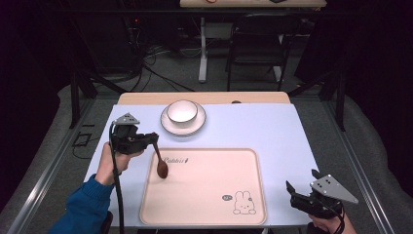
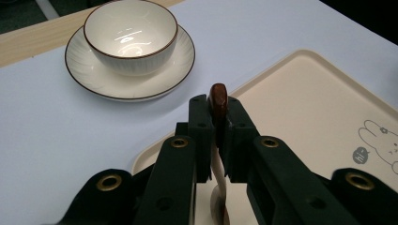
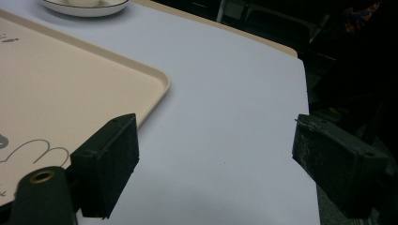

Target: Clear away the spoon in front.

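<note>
A brown spoon (image 1: 160, 163) hangs bowl-down over the left part of the beige tray (image 1: 214, 170). My left gripper (image 1: 154, 138) is shut on its handle; in the left gripper view the handle's brown tip (image 2: 218, 96) sticks up between the jaws. Whether the spoon's bowl touches the tray I cannot tell. A white bowl (image 1: 182, 111) with a dark rim sits on a white saucer (image 1: 183, 126) behind the tray, and both appear in the left gripper view, bowl (image 2: 130, 35) on saucer (image 2: 94, 70). My right gripper (image 1: 299, 190) stands open at the table's front right corner, nothing between its jaws.
The tray (image 3: 56, 89) has a rabbit drawing (image 1: 243, 203) at its front right. A pale blue mat (image 1: 272, 131) covers the table. A dark chair (image 1: 258, 39) and a second table stand beyond the far edge. The table's right edge (image 3: 305, 117) runs close to my right gripper.
</note>
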Demonstrator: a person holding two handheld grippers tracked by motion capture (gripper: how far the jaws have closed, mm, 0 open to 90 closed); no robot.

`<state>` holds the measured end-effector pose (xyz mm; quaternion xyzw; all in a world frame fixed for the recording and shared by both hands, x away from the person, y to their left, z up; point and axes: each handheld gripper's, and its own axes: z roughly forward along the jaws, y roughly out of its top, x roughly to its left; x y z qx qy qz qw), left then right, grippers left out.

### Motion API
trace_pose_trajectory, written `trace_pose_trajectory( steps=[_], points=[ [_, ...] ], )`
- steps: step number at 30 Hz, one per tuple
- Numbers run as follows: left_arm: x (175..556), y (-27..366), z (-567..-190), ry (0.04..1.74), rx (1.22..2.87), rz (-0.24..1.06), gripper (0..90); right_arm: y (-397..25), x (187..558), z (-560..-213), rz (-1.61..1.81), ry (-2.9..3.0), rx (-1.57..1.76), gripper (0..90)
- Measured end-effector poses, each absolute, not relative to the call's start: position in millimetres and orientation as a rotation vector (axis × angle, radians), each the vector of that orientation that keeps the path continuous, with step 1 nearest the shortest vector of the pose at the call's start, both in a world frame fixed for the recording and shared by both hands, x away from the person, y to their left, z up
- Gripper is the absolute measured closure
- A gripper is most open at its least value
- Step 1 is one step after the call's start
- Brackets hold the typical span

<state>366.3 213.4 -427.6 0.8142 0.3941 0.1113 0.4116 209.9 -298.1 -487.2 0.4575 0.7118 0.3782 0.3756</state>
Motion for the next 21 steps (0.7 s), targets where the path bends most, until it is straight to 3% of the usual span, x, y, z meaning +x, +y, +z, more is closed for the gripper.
trace_pose_trajectory(
  steps=[21],
  points=[
    [375,207,-454,1.036,2.002,0.244,81.0,-298,210,-487,0.965,1.822,1.169,14.3]
  ],
)
